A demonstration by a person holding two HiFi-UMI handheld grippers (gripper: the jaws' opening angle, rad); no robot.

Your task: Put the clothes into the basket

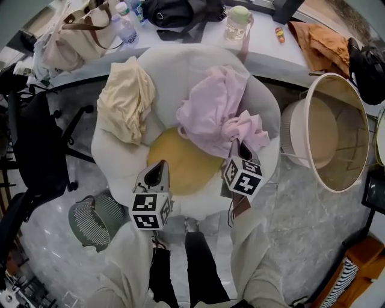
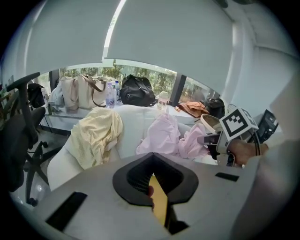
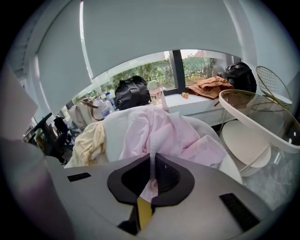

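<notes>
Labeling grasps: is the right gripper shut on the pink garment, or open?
Shut on it. The right gripper has its jaws together in its own view, a fold of the pink garment pinched between them.

Blouse (image 1: 125, 99) lies left of shirt (image 1: 213, 108) on chair (image 1: 180, 66) (basket (image 1: 337, 102) farther right).

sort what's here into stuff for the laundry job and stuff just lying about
Job: pink garment, yellow garment, cream basket, right gripper shut on the pink garment.
Lying about: tan bag, black bag, water bottles, small dark bin on the floor.
</notes>
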